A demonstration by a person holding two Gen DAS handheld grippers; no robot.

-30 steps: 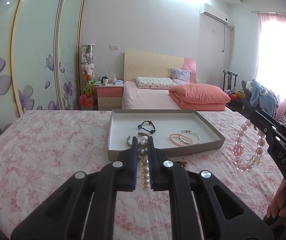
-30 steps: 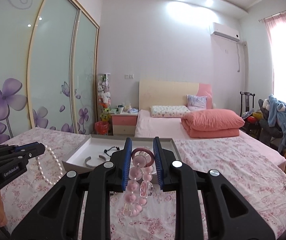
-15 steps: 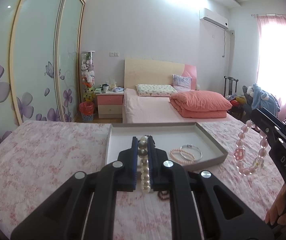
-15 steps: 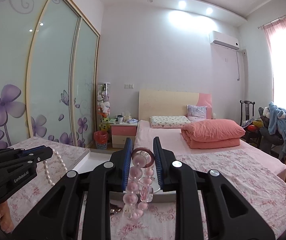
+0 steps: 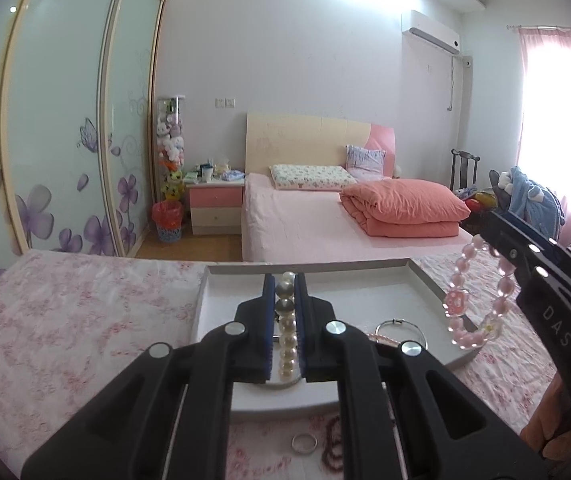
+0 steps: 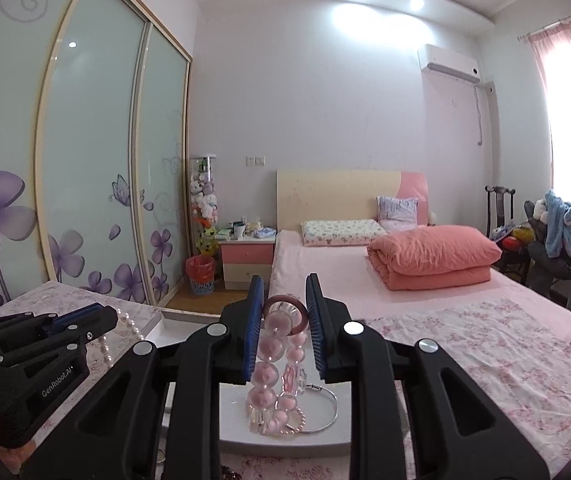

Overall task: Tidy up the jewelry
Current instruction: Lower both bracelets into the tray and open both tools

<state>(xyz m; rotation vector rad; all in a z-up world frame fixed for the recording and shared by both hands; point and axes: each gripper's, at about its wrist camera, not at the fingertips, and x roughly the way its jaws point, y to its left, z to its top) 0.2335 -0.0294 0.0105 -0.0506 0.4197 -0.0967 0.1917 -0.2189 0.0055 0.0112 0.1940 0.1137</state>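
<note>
Over the tray (image 5: 425,280), both grippers carry a piece each, so two items can go in together. Left gripper (image 5: 285,320) is clamped on the pearls (image 5: 286,344); the strand runs along the gap between the pads and hangs down over the tray floor, clear of the wall. Right gripper (image 6: 284,332) pinches the pink bracelet (image 6: 273,376) by its top bead, the loop dangling free over the bangle (image 6: 327,412) already lying in the tray. A ring (image 5: 303,443) and dark red beads (image 5: 331,446) sit on the bedspread (image 5: 65,320) just near of the tray, likely next. Judgement: drop points should avoid the bangle to prevent tangling.
</note>
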